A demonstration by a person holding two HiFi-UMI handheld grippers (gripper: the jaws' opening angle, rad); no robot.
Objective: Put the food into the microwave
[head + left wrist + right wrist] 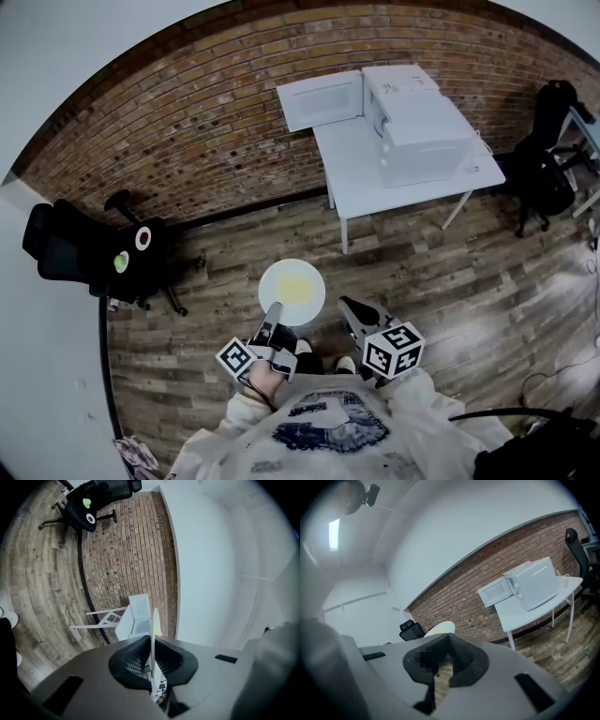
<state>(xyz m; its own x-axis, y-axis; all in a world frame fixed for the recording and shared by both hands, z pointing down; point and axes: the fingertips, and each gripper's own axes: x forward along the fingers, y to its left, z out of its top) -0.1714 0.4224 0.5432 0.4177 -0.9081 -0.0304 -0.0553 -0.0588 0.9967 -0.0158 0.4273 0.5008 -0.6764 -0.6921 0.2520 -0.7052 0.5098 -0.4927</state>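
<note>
the left gripper [275, 310] [152, 641] is clamped on the near rim of a white plate [271, 279] [153, 620], which it holds level over the wooden floor [225, 253]. the right gripper [347, 305] [449, 637] sits just beside the plate, its jaws closed together on nothing. a flat, pale yellow piece of food [294, 286] lies in the middle of the plate. well ahead, the white microwave [417, 127] [534, 588] stands on a white table [356, 178] against the brick wall [187, 122], its door [321, 98] swung open to the left. bare floor lies between plate and table; a black chair [84, 248] stands far left.
</note>
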